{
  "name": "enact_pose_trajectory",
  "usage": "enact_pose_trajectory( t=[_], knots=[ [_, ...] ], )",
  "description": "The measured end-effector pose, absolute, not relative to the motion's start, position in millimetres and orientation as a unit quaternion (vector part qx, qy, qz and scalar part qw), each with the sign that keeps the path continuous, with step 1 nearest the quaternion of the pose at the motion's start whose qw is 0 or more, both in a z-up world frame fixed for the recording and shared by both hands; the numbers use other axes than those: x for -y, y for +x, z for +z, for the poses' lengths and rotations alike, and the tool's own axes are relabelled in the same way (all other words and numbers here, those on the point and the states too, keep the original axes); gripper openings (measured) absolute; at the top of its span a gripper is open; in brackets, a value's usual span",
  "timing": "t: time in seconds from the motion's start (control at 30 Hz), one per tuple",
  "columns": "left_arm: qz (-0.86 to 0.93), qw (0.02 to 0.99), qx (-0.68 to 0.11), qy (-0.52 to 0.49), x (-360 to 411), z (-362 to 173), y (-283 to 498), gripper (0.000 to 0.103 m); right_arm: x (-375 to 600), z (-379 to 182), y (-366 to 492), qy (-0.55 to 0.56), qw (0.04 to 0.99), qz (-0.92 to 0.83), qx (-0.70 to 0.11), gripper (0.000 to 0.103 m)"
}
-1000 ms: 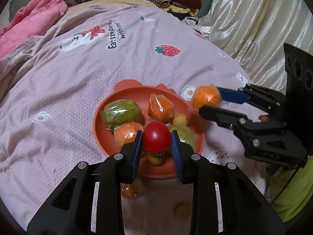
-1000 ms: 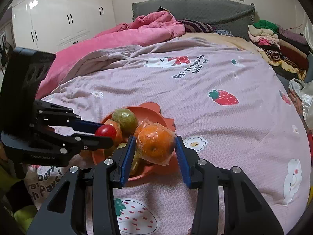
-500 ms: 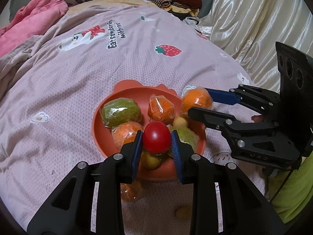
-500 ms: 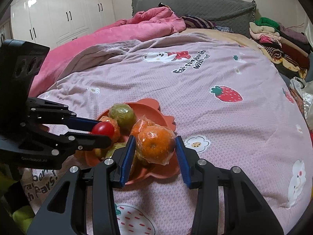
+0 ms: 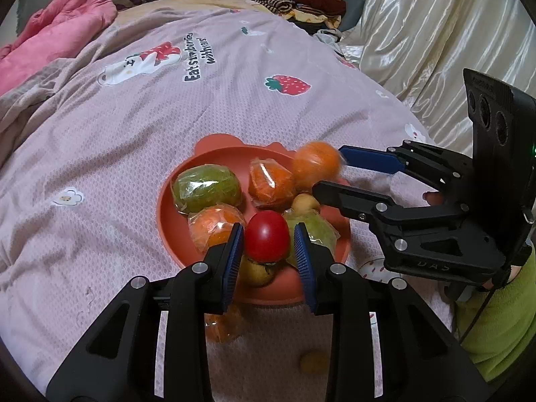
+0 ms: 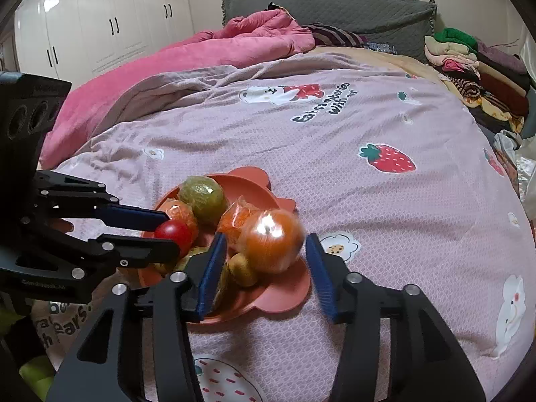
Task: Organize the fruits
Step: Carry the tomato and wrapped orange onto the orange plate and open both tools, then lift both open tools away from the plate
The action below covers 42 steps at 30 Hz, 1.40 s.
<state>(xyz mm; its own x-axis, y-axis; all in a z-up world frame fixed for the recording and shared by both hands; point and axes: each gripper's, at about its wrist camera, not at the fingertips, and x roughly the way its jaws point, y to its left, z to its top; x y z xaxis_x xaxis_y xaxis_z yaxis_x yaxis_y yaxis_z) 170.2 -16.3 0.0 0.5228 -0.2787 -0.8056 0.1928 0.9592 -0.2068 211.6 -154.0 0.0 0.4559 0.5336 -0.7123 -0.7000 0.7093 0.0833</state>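
An orange-red plate [image 5: 167,221] on the bed holds several wrapped green and orange fruits. My left gripper [image 5: 268,244] is over the plate's near side with a red tomato [image 5: 267,239] between its pads; gaps show beside the tomato. It also shows in the right wrist view [image 6: 174,232]. My right gripper [image 6: 264,261] has its jaws spread, and the wrapped orange [image 6: 273,241] sits blurred between them, clear of both pads, over the plate [image 6: 284,293]. The orange also shows in the left wrist view [image 5: 315,165].
A wrapped orange fruit [image 5: 222,326] and a small yellowish fruit [image 5: 313,363] lie on the pink bedspread below the plate. A pink duvet [image 6: 187,63] lies far left, folded clothes [image 6: 469,63] far right, a shiny curtain [image 5: 435,33] on the right.
My right gripper has moved over the plate and its jaws have opened, letting go of the wrapped orange. My left gripper's jaws have widened slightly around the tomato.
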Motion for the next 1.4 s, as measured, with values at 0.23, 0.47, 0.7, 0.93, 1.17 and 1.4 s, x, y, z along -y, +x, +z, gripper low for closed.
enact_pose_trajectory(
  t=[0.23, 0.47, 0.7, 0.93, 1.17, 1.4],
  knots=[
    [-0.134, 0.872, -0.469, -0.044, 17, 1, 167, 0.025, 158, 2, 211, -0.108, 0.850, 0.359, -0.371, 0.054],
    [-0.133, 0.872, -0.470, -0.046, 16, 1, 166, 0.025, 165, 7, 208, -0.105, 0.855, 0.352, -0.367, 0.061],
    [-0.133, 0.872, -0.468, -0.047, 15, 4, 163, 0.033, 169, 13, 204, -0.100, 0.860, 0.347, -0.362, 0.071],
    [-0.130, 0.875, -0.465, -0.048, 13, 7, 160, 0.039, 172, 16, 202, -0.098, 0.864, 0.340, -0.358, 0.077],
    [-0.126, 0.877, -0.462, -0.052, 11, 11, 157, 0.047, 176, 21, 198, -0.099, 0.868, 0.333, -0.355, 0.081],
    [-0.122, 0.880, -0.457, -0.052, 10, 17, 153, 0.056, 178, 28, 193, -0.101, 0.871, 0.329, -0.351, 0.084]
  ],
)
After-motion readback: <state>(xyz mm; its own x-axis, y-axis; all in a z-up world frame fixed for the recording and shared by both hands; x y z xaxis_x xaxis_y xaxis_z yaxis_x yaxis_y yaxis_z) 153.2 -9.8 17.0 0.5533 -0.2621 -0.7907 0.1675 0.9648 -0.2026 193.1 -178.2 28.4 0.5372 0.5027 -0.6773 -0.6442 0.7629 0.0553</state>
